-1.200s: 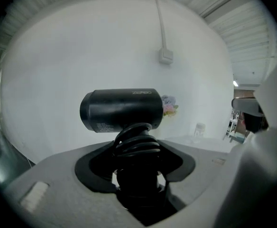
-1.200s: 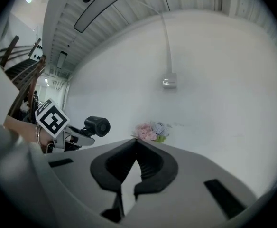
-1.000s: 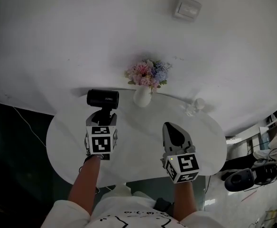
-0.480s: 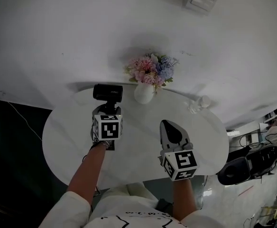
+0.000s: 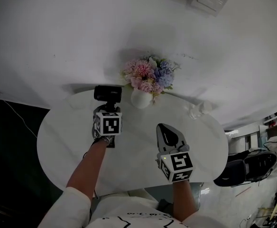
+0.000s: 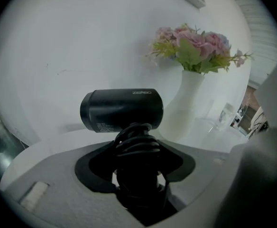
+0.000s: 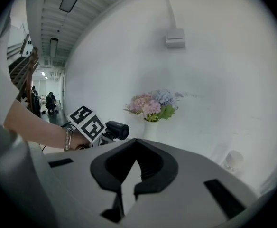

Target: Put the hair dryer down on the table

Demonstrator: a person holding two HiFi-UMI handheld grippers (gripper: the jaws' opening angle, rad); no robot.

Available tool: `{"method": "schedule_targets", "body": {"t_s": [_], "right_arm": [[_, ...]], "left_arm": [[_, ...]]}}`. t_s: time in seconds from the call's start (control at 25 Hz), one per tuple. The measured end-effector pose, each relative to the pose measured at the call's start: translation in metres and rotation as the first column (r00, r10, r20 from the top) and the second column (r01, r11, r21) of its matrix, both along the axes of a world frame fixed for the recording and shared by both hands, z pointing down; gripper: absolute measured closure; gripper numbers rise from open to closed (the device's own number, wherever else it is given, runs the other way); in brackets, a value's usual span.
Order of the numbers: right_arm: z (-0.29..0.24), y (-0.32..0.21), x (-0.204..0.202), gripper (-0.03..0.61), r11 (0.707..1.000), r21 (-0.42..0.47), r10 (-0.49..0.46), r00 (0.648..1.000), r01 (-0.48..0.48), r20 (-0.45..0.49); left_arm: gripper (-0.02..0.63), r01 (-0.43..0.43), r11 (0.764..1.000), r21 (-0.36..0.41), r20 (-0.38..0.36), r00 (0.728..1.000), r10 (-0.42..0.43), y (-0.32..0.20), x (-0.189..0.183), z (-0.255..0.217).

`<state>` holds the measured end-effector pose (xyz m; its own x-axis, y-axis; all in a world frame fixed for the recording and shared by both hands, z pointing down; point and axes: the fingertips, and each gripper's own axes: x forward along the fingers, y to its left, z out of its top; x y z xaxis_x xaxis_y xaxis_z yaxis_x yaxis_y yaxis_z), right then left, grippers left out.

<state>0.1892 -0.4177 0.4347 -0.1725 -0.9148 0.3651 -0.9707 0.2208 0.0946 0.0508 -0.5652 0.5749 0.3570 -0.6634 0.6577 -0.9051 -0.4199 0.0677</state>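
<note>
The black hair dryer [image 5: 107, 93] stands upright with its barrel level, over the back left of the white round table [image 5: 62, 137]. My left gripper [image 5: 108, 109] is shut on its cord-wrapped handle; in the left gripper view the hair dryer [image 6: 122, 109] rises out of my left gripper [image 6: 137, 175], just left of the vase. Whether the hair dryer touches the table is hidden. My right gripper [image 5: 169, 136] hovers over the table's front right, shut and empty. In the right gripper view, my right gripper [image 7: 129, 186] points toward the flowers, with the hair dryer [image 7: 117, 129] at its left.
A white vase [image 5: 141, 99] of pink and blue flowers [image 5: 150, 72] stands at the table's back, close to the hair dryer's right. A small clear glass object [image 5: 198, 109] sits at the back right. A white wall lies behind; dark floor [image 5: 10, 151] lies left.
My left gripper has carried the hair dryer a little farther back toward the wall and nearer the vase. The right gripper has barely moved.
</note>
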Motion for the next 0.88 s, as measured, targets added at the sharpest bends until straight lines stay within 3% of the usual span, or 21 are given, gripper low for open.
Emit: {"method": "schedule_targets", "body": {"t_s": [0.68, 0.88], "right_arm": [[0.044, -0.021, 0.026, 0.581, 0.995, -0.097, -0.033, 0.999, 0.030, -0.023], [0.049, -0.020, 0.030, 0.581, 0.993, -0.111, -0.038, 0.999, 0.035, -0.033]], "left_arm": [[0.365, -0.004, 0.997, -0.073, 0.090, 0.996, 0.010, -0.055, 0.027, 0.059], [0.365, 0.019, 0.991, -0.134, 0.092, 0.996, -0.006, -0.057, 0.025, 0.072]]}}
